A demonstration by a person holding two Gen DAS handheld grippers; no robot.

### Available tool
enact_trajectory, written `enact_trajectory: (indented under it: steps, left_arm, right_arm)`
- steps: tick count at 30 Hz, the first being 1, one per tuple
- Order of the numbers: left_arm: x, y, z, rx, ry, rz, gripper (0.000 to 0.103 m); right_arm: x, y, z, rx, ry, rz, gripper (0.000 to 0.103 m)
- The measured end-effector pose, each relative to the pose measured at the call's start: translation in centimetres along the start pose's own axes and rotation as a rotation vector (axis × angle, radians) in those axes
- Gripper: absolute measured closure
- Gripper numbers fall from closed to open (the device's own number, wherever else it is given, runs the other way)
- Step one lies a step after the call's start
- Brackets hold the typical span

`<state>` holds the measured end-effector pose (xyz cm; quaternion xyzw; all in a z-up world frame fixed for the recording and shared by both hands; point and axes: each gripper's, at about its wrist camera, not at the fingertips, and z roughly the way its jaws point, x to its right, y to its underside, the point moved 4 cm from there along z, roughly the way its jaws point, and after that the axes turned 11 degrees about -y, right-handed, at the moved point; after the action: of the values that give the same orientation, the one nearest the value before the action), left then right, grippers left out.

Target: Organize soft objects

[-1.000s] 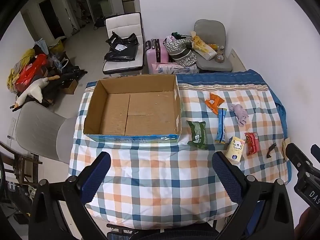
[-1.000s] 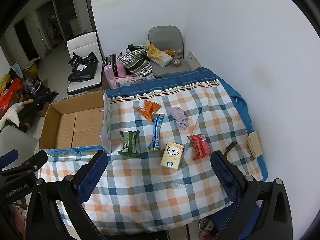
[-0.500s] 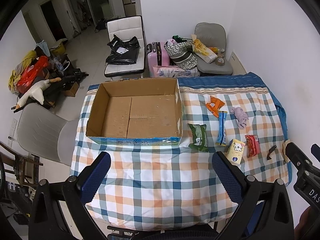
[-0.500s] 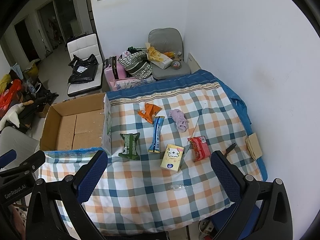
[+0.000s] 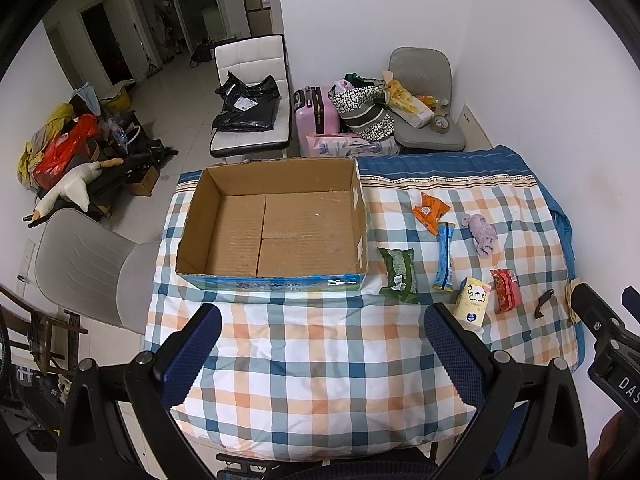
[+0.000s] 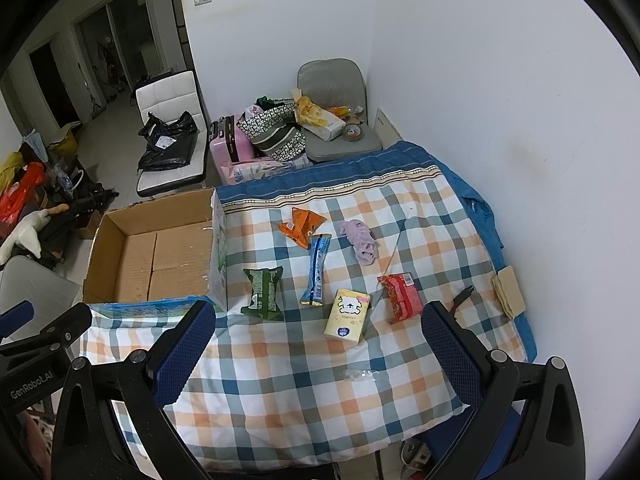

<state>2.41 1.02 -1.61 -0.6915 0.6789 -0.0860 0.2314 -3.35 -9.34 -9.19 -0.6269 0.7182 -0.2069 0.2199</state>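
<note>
1. The left gripper (image 5: 322,354) and right gripper (image 6: 318,354) hover above the checked cloth (image 6: 288,368), jaws spread wide, nothing held.
2. The cardboard box (image 5: 276,224) sits on the cloth.
3. Right of the box lie a green pack (image 6: 262,292), orange pack (image 6: 300,226), blue sachet (image 6: 316,274), purple cloth (image 6: 362,242), yellow tissue pack (image 6: 346,316) and red pack (image 6: 400,296).

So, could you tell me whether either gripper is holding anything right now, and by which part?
Nothing is held. The left gripper and right gripper are both open above the checked cloth, with nothing between their fingers.
</note>
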Motion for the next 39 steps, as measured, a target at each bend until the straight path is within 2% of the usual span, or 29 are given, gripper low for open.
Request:
enact_trajectory:
  steps: [3, 12, 15, 39]
  left_arm:
    - [0.0, 0.2, 0.0, 0.000, 0.002, -0.003, 0.000]
    - [-0.7, 0.1, -0.4, 0.016, -0.003, -0.009, 0.000]
    - [-1.1, 0.0, -0.6, 0.022, -0.005, -0.011, 0.000]
    - [-1.7, 0.4, -1.3, 0.031, -0.011, -0.010, 0.000]
  right_arm:
    - [0.0, 0.3, 0.0, 0.001, -0.003, -0.002, 0.000]
    - [-2.1, -1.9, -2.3, 0.029, -0.002, -0.025, 0.000]
    - [-1.7, -1.1, -1.9, 0.040, -0.004, -0.029, 0.000]
    - [-2.8, -1.0, -2.1, 0.046, -0.012, -0.035, 0.000]
